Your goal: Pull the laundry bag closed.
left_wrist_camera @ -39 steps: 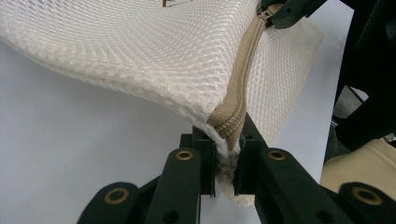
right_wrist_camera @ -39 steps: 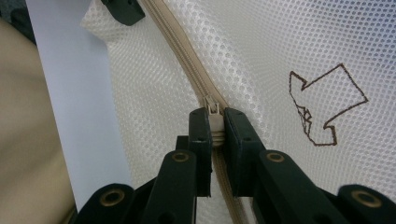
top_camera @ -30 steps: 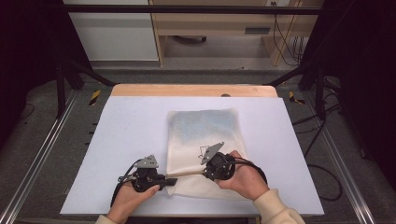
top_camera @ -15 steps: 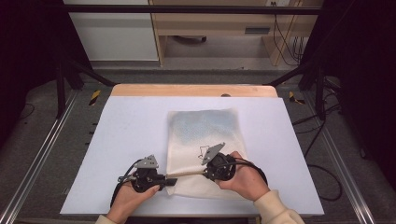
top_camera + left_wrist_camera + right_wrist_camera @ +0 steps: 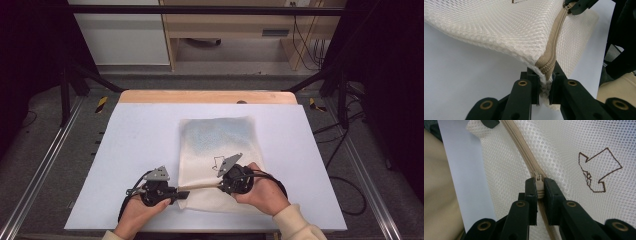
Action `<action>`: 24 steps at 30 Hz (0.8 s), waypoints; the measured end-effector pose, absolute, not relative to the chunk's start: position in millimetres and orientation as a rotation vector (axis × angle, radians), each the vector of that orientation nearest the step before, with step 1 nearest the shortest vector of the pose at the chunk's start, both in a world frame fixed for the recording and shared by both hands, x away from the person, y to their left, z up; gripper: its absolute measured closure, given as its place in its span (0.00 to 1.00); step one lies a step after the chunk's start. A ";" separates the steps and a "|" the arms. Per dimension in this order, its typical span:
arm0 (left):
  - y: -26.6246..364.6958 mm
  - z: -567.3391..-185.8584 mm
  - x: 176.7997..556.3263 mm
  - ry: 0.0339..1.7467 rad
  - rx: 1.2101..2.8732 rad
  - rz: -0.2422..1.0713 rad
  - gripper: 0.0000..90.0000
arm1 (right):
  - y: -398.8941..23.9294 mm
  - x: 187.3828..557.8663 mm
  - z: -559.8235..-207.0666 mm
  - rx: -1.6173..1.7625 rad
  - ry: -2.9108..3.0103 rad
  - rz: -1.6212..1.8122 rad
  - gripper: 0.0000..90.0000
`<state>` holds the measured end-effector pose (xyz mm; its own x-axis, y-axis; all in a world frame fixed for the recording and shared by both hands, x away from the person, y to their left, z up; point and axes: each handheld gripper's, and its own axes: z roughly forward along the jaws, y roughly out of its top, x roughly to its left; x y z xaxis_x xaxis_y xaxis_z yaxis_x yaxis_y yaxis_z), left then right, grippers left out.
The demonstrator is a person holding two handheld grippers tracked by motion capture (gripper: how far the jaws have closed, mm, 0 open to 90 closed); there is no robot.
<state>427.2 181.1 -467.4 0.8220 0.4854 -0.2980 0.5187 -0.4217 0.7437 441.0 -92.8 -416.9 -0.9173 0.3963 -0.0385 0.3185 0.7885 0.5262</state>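
On the table (image 5: 125,150): 1 white mesh bag (image 5: 217,140) bearing 1 beige zipper (image 5: 524,152), 1 zipper slider (image 5: 538,180) and 1 brown outline emblem (image 5: 599,170). 2 grippers: left gripper (image 5: 182,195), right gripper (image 5: 220,183). 2 hands.

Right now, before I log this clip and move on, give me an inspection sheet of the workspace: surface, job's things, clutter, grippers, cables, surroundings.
Surface: white table top with a wooden strip along its far edge, flat.
Job's things: cream mesh bag lying on the table, with a tan zipper along its near edge and a brown outline mark on the mesh.
Clutter: nothing seen on the table.
Grippers: left gripper shut on the bag's corner at the zipper's end; right gripper shut on the zipper pull.
Cables: black cable looping from the right gripper; more on the floor at right.
Surroundings: metal frame rails, dark floor, wooden furniture beyond the table.
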 end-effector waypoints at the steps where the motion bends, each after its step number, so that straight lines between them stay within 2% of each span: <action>1: 181.2 -467.0 427.2 0.736 2.086 -0.045 0.91 | -92.7 440.6 -416.7 0.574 2.832 0.791 0.91; 24: 183.3 -465.4 427.4 0.736 2.083 -0.035 0.91 | -103.0 441.1 -416.2 0.590 2.818 0.796 0.91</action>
<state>427.4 183.3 -465.4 0.8224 0.4887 -0.2912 0.5140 -0.4190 0.7484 441.1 -103.0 -416.2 -0.9106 0.4114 -0.0408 0.3293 0.7814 0.5300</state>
